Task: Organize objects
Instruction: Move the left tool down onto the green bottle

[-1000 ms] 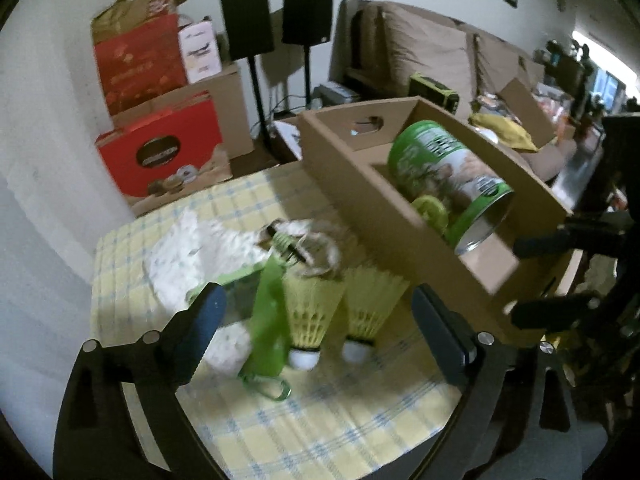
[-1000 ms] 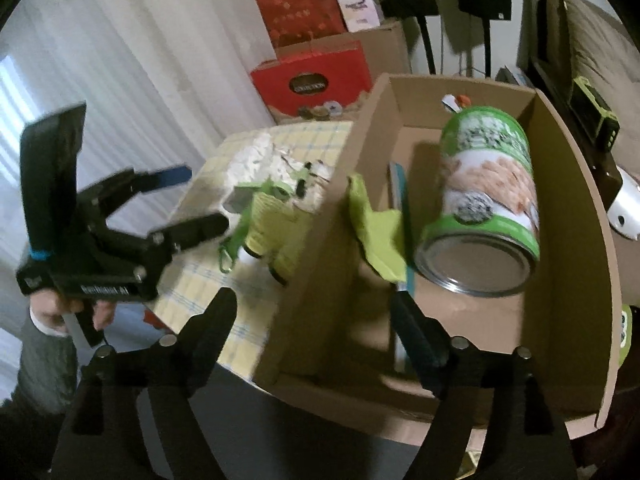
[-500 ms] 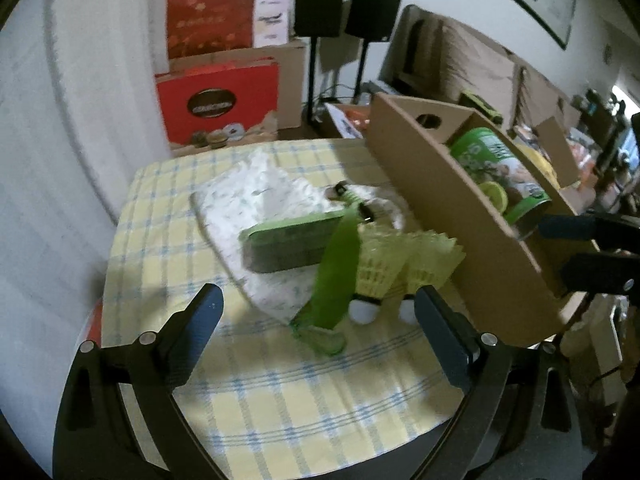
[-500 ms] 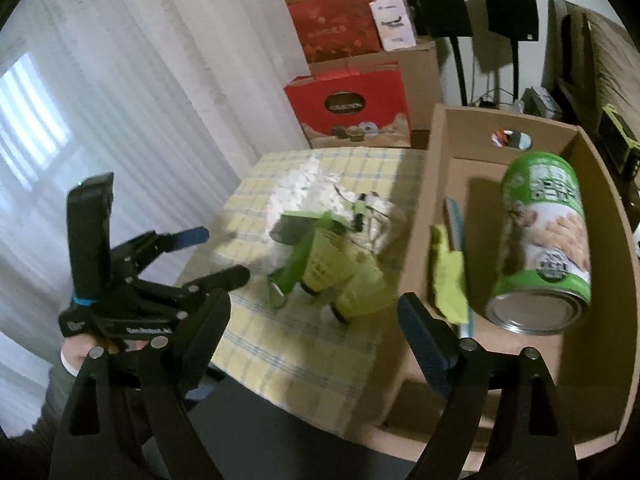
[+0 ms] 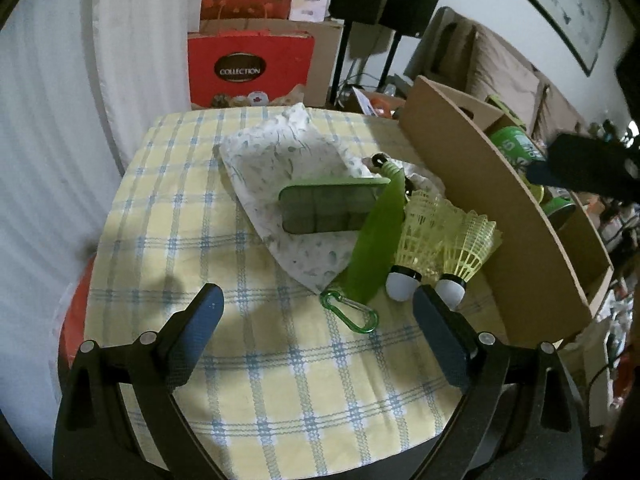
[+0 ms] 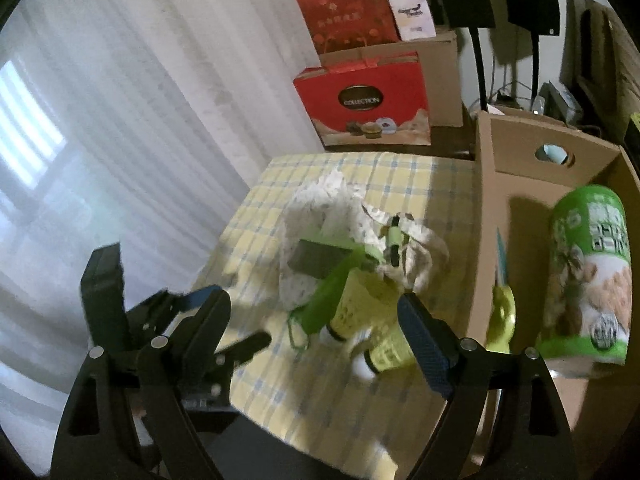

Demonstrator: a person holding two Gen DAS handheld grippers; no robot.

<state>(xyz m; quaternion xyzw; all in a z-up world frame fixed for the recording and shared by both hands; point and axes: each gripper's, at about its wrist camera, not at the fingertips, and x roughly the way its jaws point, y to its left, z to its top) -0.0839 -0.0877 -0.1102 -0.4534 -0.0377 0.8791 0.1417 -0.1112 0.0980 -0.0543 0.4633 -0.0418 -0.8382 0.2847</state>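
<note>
both grippers hover wide over the last loose items on the bench

the left gripper [image 5: 316,316] hangs above the yellow-and-blue checked cloth of the bench [image 5: 248,360] with its jaws spread and nothing between them. just beyond its tips lie a green carabiner clip [image 5: 352,314] on a lime-green strap [image 5: 376,248], and beside these two yellow plastic shuttlecocks with white tips [image 5: 436,252], lying close against the outer wall of the open brown cardboard box [image 5: 504,232]. a little farther back a flat green rectangular case [image 5: 328,210] rests on a white leaf-printed cloth pouch [image 5: 280,160]. the right gripper [image 6: 316,328], jaws likewise spread and holding nothing, looks over the same cluster from the box side; the view is blurred. inside the box a large green-labelled tin [image 6: 588,276] lies on its side, with a small lime-green item [image 6: 502,320] near the wall.

by the look of it the sorting is partway done, and this is an approach to the next pick. the likely next move is to bring one pair of jaws down around a shuttlecock or the strap, close gently on it, then lift it over the box wall. the shuttlecock skirts look flimsy, so a light pinch near the tip would suit.
</note>
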